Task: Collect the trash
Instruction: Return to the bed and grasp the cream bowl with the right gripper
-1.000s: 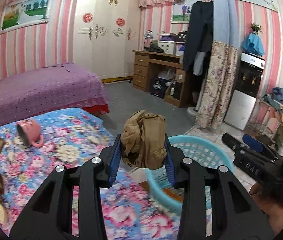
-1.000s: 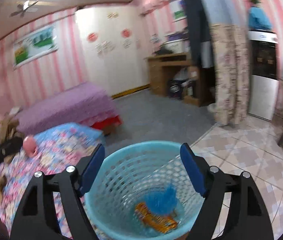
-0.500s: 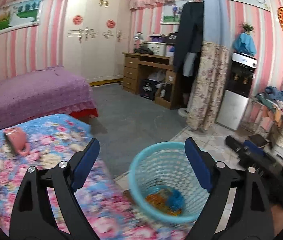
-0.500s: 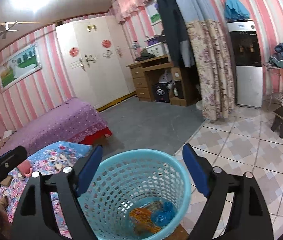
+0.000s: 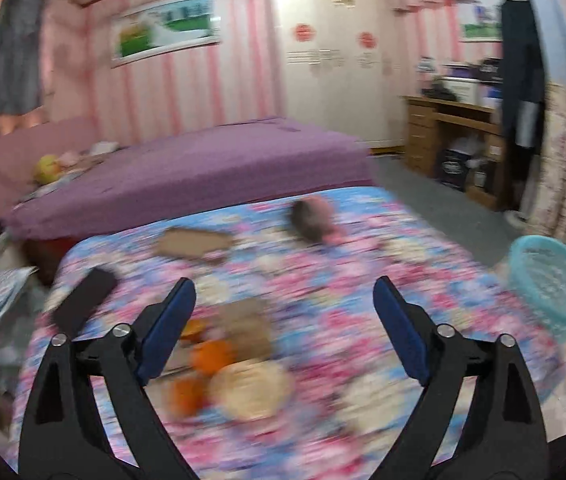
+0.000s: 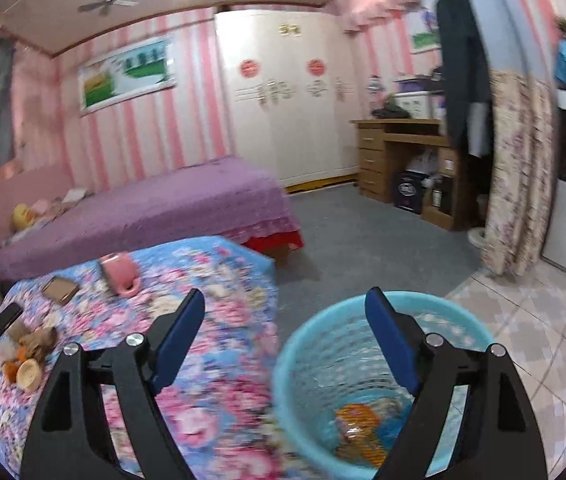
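Badly smeared across the floral bedspread (image 5: 323,320) — orange and tan scraps (image 5: 223,352) near the left gripper (image 5: 283,320), jaws opening, holding nothing. Right gripper (image 6: 285,328) spread wide, empty, over the blue basket (image 6: 295,360) at near right — orange wrapper (image 6: 357,426) inside, partly hidden.

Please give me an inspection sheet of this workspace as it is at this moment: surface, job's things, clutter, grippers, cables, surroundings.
Surface: floral bedspread.
Job's things: turquoise basket on the floor beside it, orange wrapper inside; trash pile on the spread.
Clutter: pink mug on its side, brown card, dark flat object.
Grippers: left gripper jaws opening, nothing between; right gripper open, empty.
Cables: nothing seen.
Surroundings: purple bed, white wardrobe, wooden desk.
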`<state>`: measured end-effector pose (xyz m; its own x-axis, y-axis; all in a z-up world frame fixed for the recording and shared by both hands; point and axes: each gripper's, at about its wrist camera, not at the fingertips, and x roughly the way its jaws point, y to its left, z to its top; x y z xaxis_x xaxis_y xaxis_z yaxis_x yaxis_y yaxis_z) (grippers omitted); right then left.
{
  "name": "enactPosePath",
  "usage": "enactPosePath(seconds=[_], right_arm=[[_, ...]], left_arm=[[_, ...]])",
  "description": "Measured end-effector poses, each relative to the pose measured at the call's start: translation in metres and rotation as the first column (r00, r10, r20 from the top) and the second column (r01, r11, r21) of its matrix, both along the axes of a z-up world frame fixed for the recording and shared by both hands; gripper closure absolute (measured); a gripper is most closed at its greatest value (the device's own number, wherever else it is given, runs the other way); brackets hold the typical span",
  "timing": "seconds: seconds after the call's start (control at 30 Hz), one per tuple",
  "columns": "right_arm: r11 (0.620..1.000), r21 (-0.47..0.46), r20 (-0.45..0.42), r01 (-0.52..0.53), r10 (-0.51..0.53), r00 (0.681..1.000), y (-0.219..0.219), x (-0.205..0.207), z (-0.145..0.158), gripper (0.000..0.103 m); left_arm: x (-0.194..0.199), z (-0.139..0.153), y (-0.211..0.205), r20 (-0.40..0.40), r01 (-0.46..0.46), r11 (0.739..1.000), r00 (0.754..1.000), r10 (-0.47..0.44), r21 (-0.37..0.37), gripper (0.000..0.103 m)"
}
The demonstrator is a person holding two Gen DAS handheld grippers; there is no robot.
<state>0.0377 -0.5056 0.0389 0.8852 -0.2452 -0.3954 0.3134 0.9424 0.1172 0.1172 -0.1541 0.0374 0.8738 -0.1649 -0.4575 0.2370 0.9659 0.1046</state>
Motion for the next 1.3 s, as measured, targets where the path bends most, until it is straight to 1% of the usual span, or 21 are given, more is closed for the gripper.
enactPosePath(seconds=[0.03, 0.07, 0.13, 0.2, 0.23, 0.3, 0.33, 0.37, 0.4, 0.43, 0.5, 0.57, 0.6, 0.63, 0.73, 0.83, 0.93, 1.0, 1.1, 1.2, 1.3], right_arm=[[1.000, -0.001, -0.003, -0.031, 0.031, 1.000, 0.014, 0.006, 0.000, 0.022], [0.998, -0.005, -0.007, -0.057, 0.057, 0.998, 0.025, 0.010, -0.001, 0.022], [0.992, -0.022, -0.024, -0.126, 0.125, 0.992, 0.056, 0.022, -0.003, 0.022], [0.980, -0.047, -0.045, -0.192, 0.190, 0.981, 0.085, 0.034, -0.006, 0.020], [0.972, -0.075, -0.065, -0.222, 0.217, 0.974, 0.105, 0.041, -0.010, 0.020], [0.957, -0.090, -0.103, -0.275, 0.266, 0.958, 0.137, 0.054, -0.021, 0.020], [0.949, -0.069, -0.116, -0.309, 0.300, 0.947, 0.151, 0.061, -0.028, 0.020], [0.939, -0.027, -0.128, -0.343, 0.337, 0.933, 0.166, 0.069, -0.035, 0.020], [0.933, -0.004, -0.131, -0.359, 0.356, 0.925, 0.173, 0.072, -0.039, 0.020], [0.920, 0.035, -0.135, -0.391, 0.392, 0.910, 0.185, 0.078, -0.045, 0.016], [0.899, 0.079, -0.156, -0.431, 0.438, 0.885, 0.208, 0.088, -0.057, 0.014], [0.892, 0.068, -0.197, -0.448, 0.452, 0.870, 0.230, 0.094, -0.069, 0.014], [0.892, 0.063, -0.211, -0.448, 0.451, 0.867, 0.239, 0.095, -0.073, 0.013], [0.886, 0.069, -0.229, -0.459, 0.462, 0.857, 0.249, 0.098, -0.079, 0.012], [0.869, 0.075, -0.257, -0.488, 0.490, 0.833, 0.268, 0.099, -0.089, 0.012], [0.852, 0.059, -0.299, -0.520, 0.512, 0.805, 0.291, 0.105, -0.100, 0.011], [0.848, 0.068, -0.315, -0.526, 0.518, 0.795, 0.298, 0.109, -0.104, 0.011], [0.852, 0.065, -0.325, -0.520, 0.510, 0.796, 0.303, 0.114, -0.106, 0.011], [0.851, 0.062, -0.356, -0.521, 0.507, 0.785, 0.311, 0.121, -0.110, 0.011], [0.844, 0.061, -0.361, -0.533, 0.517, 0.776, 0.318, 0.127, -0.110, 0.011], [0.826, 0.056, -0.401, -0.561, 0.533, 0.745, 0.328, 0.137, -0.115, 0.011]], left_arm=[[-0.001, -0.004, 0.021, 0.003, -0.048, 0.999, 0.999, 0.048, 0.012, 0.013], [-0.002, -0.009, 0.036, 0.000, -0.074, 0.997, 0.997, 0.074, 0.009, 0.013], [-0.003, -0.020, 0.071, -0.024, -0.127, 0.992, 0.992, 0.126, -0.020, 0.013], [-0.005, -0.030, 0.097, -0.052, -0.182, 0.983, 0.982, 0.180, -0.030, 0.013], [-0.005, -0.034, 0.103, -0.063, -0.203, 0.979, 0.977, 0.202, -0.026, 0.013], [-0.005, -0.040, 0.123, -0.079, -0.231, 0.973, 0.970, 0.228, -0.025, 0.013], [-0.003, -0.041, 0.132, -0.092, -0.242, 0.970, 0.967, 0.238, -0.033, 0.013], [-0.004, -0.043, 0.139, -0.096, -0.249, 0.968, 0.965, 0.244, -0.044, 0.013], [-0.004, -0.042, 0.145, -0.099, -0.255, 0.965, 0.964, 0.248, -0.059, 0.013], [-0.005, -0.043, 0.152, -0.106, -0.261, 0.963, 0.962, 0.253, -0.072, 0.013], [-0.009, -0.046, 0.159, -0.117, -0.273, 0.960, 0.957, 0.265, -0.056, 0.013], [-0.011, -0.050, 0.165, -0.135, -0.281, 0.959, 0.952, 0.274, -0.037, 0.013], [-0.011, -0.053, 0.167, -0.143, -0.280, 0.959, 0.951, 0.273, -0.035, 0.013], [-0.012, -0.056, 0.171, -0.154, -0.280, 0.959, 0.950, 0.272, -0.034, 0.013], [-0.013, -0.059, 0.178, -0.163, -0.282, 0.959, 0.948, 0.274, -0.028, 0.013], [-0.013, -0.060, 0.188, -0.176, -0.295, 0.954, 0.943, 0.282, -0.050, 0.013], [-0.011, -0.062, 0.192, -0.196, -0.298, 0.951, 0.940, 0.279, -0.076, 0.013], [-0.011, -0.064, 0.191, -0.196, -0.300, 0.951, 0.939, 0.281, -0.072, 0.013], [-0.011, -0.066, 0.188, -0.197, -0.297, 0.953, 0.939, 0.282, -0.056, 0.013], [-0.011, -0.067, 0.186, -0.197, -0.291, 0.955, 0.941, 0.277, -0.049, 0.013], [-0.010, -0.069, 0.183, -0.202, -0.286, 0.957, 0.942, 0.270, -0.055, 0.013]])
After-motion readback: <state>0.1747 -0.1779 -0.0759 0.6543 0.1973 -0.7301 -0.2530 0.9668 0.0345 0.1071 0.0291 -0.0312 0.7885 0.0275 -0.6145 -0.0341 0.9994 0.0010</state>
